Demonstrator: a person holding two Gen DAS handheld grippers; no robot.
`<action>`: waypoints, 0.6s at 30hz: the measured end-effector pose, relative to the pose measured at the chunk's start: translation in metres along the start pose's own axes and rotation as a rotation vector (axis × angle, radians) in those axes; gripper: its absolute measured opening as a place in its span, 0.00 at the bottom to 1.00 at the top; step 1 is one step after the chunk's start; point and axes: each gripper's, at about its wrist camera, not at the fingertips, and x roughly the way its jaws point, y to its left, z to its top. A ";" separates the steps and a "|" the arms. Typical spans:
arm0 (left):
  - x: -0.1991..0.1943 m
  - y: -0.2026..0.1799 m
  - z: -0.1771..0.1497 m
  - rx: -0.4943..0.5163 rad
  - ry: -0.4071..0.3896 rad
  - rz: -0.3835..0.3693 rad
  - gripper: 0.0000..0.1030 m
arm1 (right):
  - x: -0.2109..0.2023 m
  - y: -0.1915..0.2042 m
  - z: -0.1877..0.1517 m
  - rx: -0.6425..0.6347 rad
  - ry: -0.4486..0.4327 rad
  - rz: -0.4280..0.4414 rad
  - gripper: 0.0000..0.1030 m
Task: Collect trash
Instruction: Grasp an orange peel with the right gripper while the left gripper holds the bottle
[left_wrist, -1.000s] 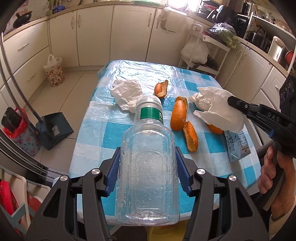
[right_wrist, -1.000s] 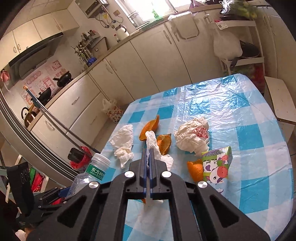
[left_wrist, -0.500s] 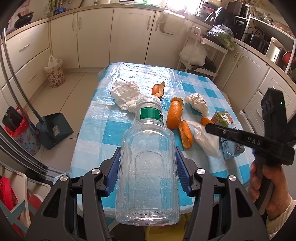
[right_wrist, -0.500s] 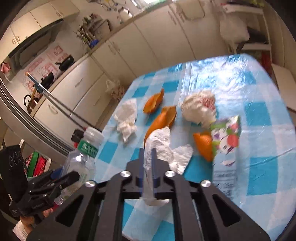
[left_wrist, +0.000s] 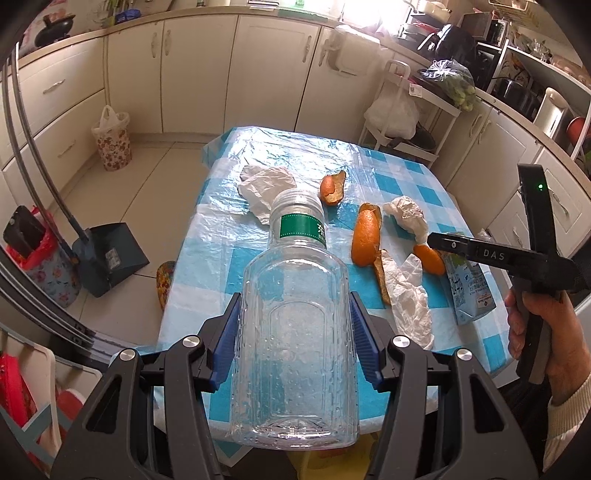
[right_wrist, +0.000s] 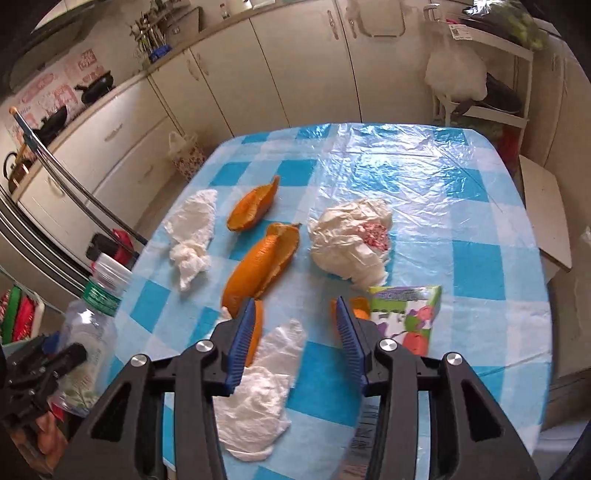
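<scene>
My left gripper (left_wrist: 293, 332) is shut on a clear plastic bottle (left_wrist: 295, 332) with a green label, held over the near edge of the table (left_wrist: 229, 225). My right gripper (right_wrist: 295, 339) hovers above a flat white tissue (right_wrist: 258, 395) lying on the cloth; its jaws are opening and nothing is pressed between the pads. Orange peels (right_wrist: 262, 266) lie mid-table, with a crumpled white wrapper (right_wrist: 351, 236) and a small drink carton (right_wrist: 406, 314) to the right. Another tissue (right_wrist: 194, 232) lies at the left. In the left wrist view, a hand holds the right gripper (left_wrist: 439, 240) at the right.
A blue-and-white checked cloth under clear plastic covers the table. A dustpan (left_wrist: 110, 254) and a red-lined bin (left_wrist: 33, 251) stand on the floor to the left. A floral bag (left_wrist: 112, 140) sits by the cabinets. A white shelf rack (left_wrist: 413, 110) stands behind the table.
The right gripper let go of the white tissue, which now lies flat on the cloth, and its jaws came apart as it dipped lower. The left gripper kept still with the bottle.
</scene>
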 end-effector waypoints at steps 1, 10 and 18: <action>0.000 0.001 0.000 -0.001 -0.001 -0.003 0.52 | 0.003 -0.003 0.001 -0.027 0.042 -0.007 0.44; 0.006 -0.004 -0.003 -0.015 0.007 -0.025 0.52 | 0.037 0.022 -0.004 -0.415 0.280 -0.217 0.34; 0.003 -0.009 -0.006 -0.014 0.006 -0.012 0.52 | 0.001 0.026 -0.005 -0.362 0.131 -0.177 0.16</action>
